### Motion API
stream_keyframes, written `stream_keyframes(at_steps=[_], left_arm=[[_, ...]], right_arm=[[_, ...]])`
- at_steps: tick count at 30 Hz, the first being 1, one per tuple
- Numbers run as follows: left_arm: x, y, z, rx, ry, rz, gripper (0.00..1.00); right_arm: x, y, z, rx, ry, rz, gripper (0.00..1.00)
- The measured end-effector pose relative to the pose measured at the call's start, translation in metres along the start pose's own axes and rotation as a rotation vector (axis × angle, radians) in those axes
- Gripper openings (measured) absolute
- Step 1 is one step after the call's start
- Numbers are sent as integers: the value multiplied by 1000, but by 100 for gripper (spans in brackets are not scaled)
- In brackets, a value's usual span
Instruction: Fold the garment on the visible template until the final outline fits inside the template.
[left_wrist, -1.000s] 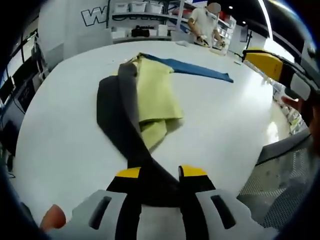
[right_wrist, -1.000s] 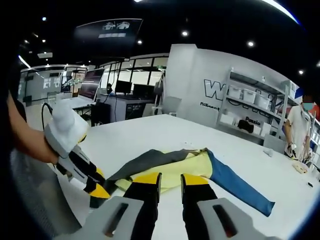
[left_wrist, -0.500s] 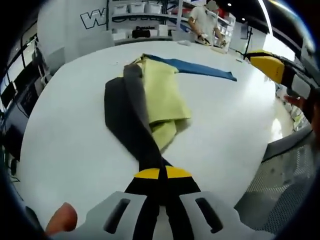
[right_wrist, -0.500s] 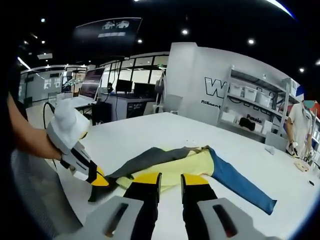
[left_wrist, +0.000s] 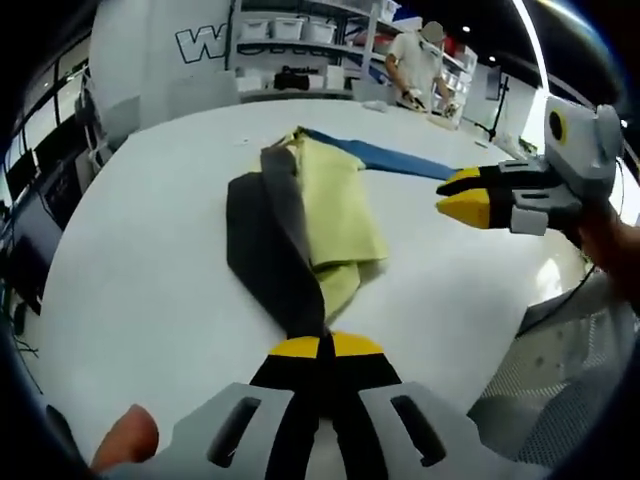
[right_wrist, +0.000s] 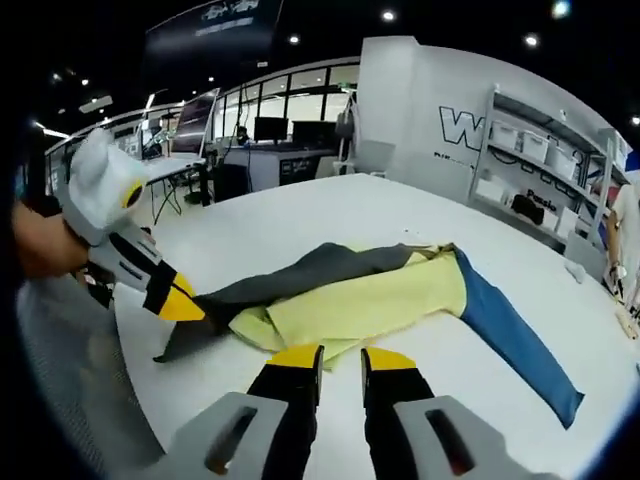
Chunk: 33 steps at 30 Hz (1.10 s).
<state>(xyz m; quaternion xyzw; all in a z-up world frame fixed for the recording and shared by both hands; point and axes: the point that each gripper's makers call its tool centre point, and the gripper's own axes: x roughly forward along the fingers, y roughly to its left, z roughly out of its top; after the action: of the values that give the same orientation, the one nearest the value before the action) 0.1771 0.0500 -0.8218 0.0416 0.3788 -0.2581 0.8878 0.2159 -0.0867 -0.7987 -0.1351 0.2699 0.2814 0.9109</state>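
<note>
Fold partly done: left tongs (left_wrist: 320, 347) pinch garment (left_wrist: 300, 215) grey sleeve tip, blue sleeve still out flat; right tongs (right_wrist: 340, 360) narrow gap, empty.

Yellow, grey and blue garment (right_wrist: 350, 300) on white table (right_wrist: 320, 215); yellow-tipped black jaws.

The tip of the grey sleeve (left_wrist: 285, 280) is hidden between the closed jaws of the left tongs (left_wrist: 320, 347). The yellow body (left_wrist: 335, 205) of the garment covers the near end of the blue sleeve (left_wrist: 400, 160). In the right gripper view, the far edge of the counter (right_wrist: 330, 205) is cut off at the right. No template outline can be made out on the counter surface. The wall lettering (right_wrist: 462, 128) is cut off by shelving (right_wrist: 540, 160); the items on the shelves are too small to identify.
</note>
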Motion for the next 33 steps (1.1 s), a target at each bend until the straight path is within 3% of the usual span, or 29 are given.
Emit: stream_keyframes(at_steps=[12,25,33], left_arm=[[-5,2,11,-34,-56,-10,0],[-5,5,15,-62,-79,-10,0],[-5,7,16,-70,-84,-10,0]], right_arm=[[43,-3,-35,-53,150,19,12],[66,1,-38,-74,181,45,10],[71,8,-35,-17,169,77,4]])
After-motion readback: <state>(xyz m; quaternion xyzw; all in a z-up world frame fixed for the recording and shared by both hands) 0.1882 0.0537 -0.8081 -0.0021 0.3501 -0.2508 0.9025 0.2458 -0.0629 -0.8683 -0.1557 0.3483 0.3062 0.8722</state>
